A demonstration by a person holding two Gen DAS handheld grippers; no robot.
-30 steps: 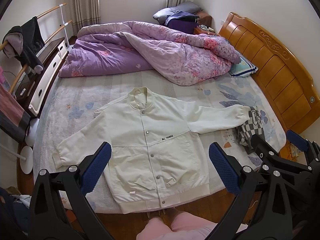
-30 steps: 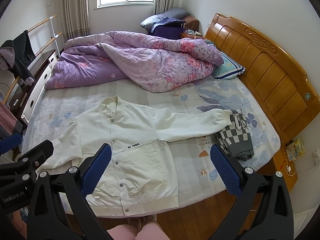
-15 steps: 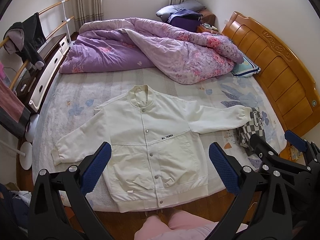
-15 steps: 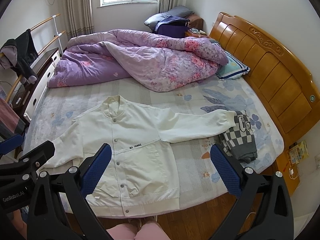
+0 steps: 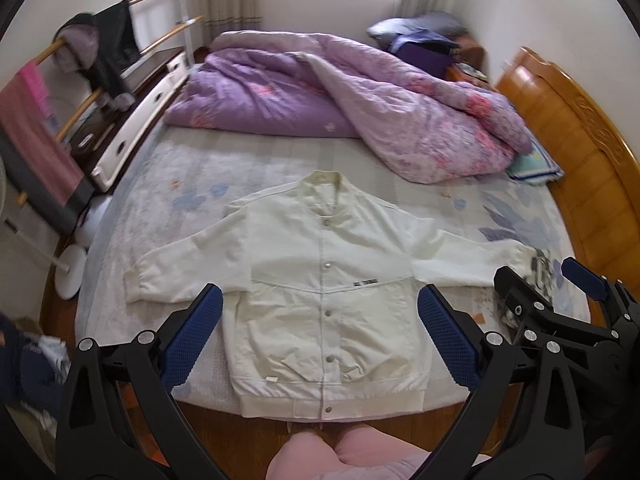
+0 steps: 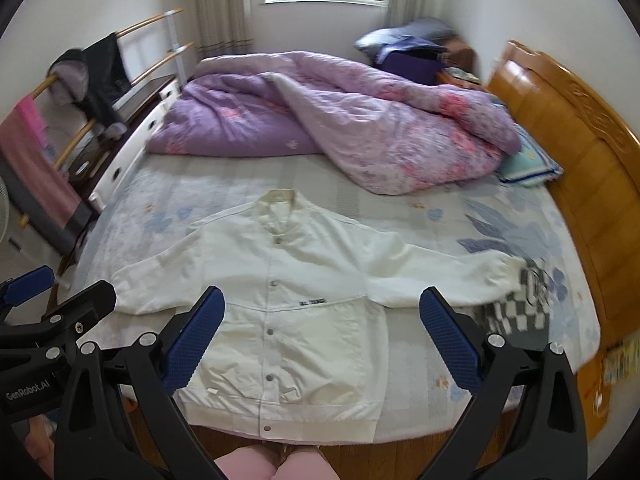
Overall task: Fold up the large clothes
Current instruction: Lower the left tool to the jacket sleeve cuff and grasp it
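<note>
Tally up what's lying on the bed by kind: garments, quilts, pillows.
Garments: 2, the white snap-button jacket and the folded grey-and-white checkered garment
Quilts: 1, the rumpled purple floral quilt
Pillows: 1, the light blue pillow
Total: 4

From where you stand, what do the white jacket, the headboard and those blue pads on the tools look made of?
Jacket: matte woven cloth, probably cotton or a blend, with ribbed knit cuffs and hem and shiny, metal-looking snaps.
Headboard: glossy varnished wood, with orange grain and carving.
Pads on the left hand-held gripper: blue with a dotted grid texture, likely rubber or soft plastic, on black plastic-looking arms.
</note>
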